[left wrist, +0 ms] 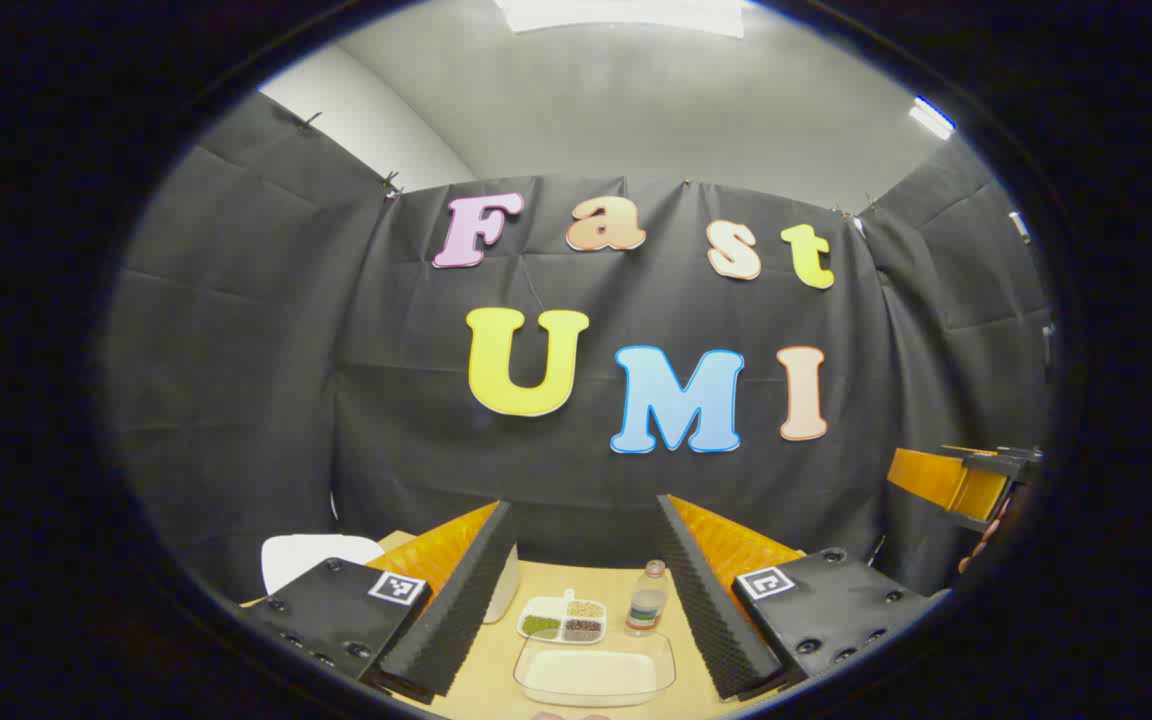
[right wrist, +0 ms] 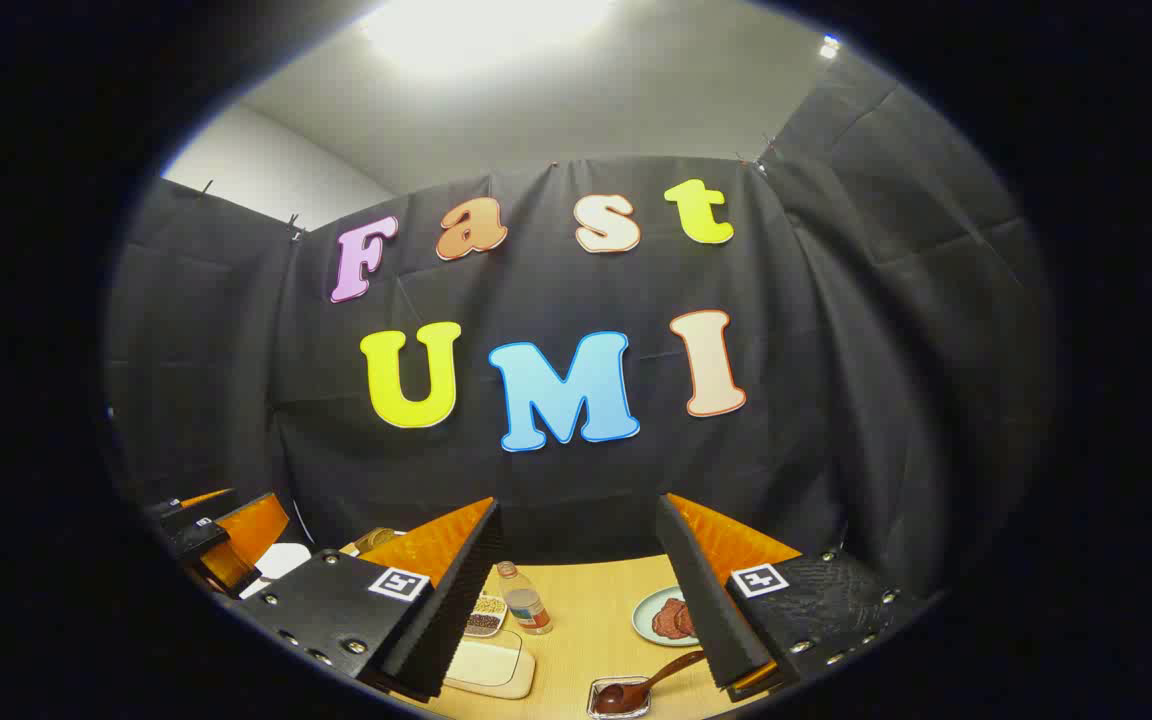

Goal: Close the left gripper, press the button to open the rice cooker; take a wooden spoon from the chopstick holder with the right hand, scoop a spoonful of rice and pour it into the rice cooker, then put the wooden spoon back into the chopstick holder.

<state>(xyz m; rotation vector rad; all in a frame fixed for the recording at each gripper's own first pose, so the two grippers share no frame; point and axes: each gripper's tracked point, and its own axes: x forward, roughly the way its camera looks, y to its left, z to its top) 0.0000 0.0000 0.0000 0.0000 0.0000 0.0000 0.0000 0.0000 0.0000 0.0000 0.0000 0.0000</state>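
A: How far along is it?

B: By my reading nothing is done. The left gripper [left wrist: 584, 590] hovers with fingers spread wide, not yet closed for the button. The white shape at the table's left, the rice cooker [left wrist: 316, 556] I think, is half hidden, so I can't tell if the lid is up.

A: And the right?

B: The right gripper [right wrist: 576, 585] is spread and empty. One wooden spoon [right wrist: 648, 684] lies in a small dish [right wrist: 620, 697] near the table edge.

A: Counts?

B: One clear tray [left wrist: 594, 672], one divided grain dish [left wrist: 563, 619], one plate [right wrist: 664, 617], one bottle [left wrist: 646, 598].
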